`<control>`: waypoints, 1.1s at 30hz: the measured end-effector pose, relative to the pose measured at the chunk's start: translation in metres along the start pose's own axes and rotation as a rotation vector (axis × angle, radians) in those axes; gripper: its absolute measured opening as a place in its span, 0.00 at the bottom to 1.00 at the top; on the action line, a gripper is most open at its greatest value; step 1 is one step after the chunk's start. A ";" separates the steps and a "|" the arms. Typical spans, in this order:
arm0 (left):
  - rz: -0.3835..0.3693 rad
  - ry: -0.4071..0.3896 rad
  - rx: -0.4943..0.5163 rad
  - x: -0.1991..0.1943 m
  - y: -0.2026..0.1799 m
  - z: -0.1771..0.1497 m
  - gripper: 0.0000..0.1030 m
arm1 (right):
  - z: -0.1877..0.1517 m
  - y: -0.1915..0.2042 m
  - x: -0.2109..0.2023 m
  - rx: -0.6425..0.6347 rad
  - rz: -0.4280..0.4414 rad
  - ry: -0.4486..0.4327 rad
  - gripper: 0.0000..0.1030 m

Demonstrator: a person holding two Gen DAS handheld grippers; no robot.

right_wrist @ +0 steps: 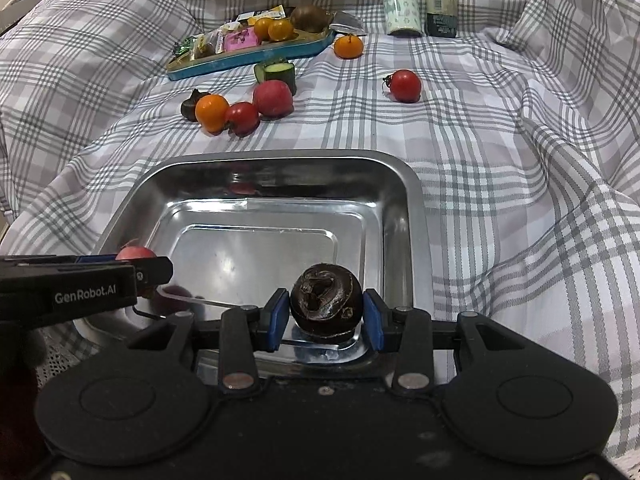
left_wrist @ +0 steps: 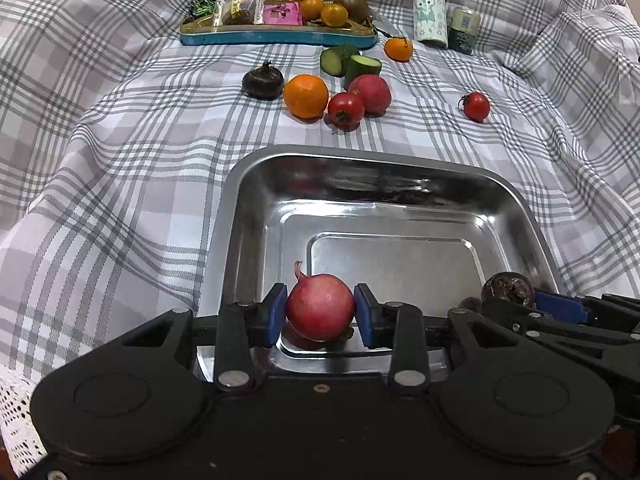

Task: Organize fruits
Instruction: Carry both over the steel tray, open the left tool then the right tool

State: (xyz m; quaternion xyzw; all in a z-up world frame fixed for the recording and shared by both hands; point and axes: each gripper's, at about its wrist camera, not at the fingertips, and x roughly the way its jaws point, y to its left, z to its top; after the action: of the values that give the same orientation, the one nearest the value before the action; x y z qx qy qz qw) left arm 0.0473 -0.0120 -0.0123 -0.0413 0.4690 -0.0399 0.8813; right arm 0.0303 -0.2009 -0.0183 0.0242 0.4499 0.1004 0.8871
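Pink-red radish point(left_wrist: 320, 312), smooth, thin tail up, clamped between left gripper point(left_wrist: 320, 314) blue pads over near edge of steel tray point(left_wrist: 256, 208). Right gripper point(right_wrist: 326, 310) clenches dark wrinkled water chestnut point(right_wrist: 326, 300); underside hidden. Beyond on plaid cloth point(left_wrist: 120, 160): orange point(left_wrist: 306, 96), tomato point(left_wrist: 346, 110).

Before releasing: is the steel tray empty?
Apparently empty: steel tray floor is bare; left claw and right claw hold fruit over it.

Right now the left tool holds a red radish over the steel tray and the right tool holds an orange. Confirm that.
Not quite. The right tool holds a dark brown water chestnut, not an orange, as the right wrist view shows. The left tool does hold the radish over the tray.
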 end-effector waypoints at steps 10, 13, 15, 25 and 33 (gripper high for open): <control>-0.020 0.000 -0.013 -0.002 0.001 0.000 0.44 | 0.000 0.001 0.004 -0.005 0.010 0.016 0.41; -0.017 -0.007 -0.009 -0.004 -0.001 0.000 0.44 | 0.001 0.001 0.002 -0.002 0.009 0.000 0.41; -0.016 -0.012 -0.007 -0.005 -0.001 -0.001 0.44 | 0.002 0.000 0.000 -0.001 0.012 -0.014 0.42; -0.014 -0.042 -0.026 -0.014 0.000 0.001 0.44 | 0.003 0.002 -0.004 -0.008 0.005 -0.038 0.42; -0.012 -0.064 -0.022 -0.020 -0.001 0.004 0.44 | 0.004 0.002 -0.007 -0.007 0.003 -0.054 0.42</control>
State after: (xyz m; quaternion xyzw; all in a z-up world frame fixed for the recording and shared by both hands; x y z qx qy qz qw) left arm 0.0394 -0.0107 0.0062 -0.0552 0.4406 -0.0384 0.8952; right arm 0.0295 -0.2004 -0.0099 0.0244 0.4254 0.1028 0.8988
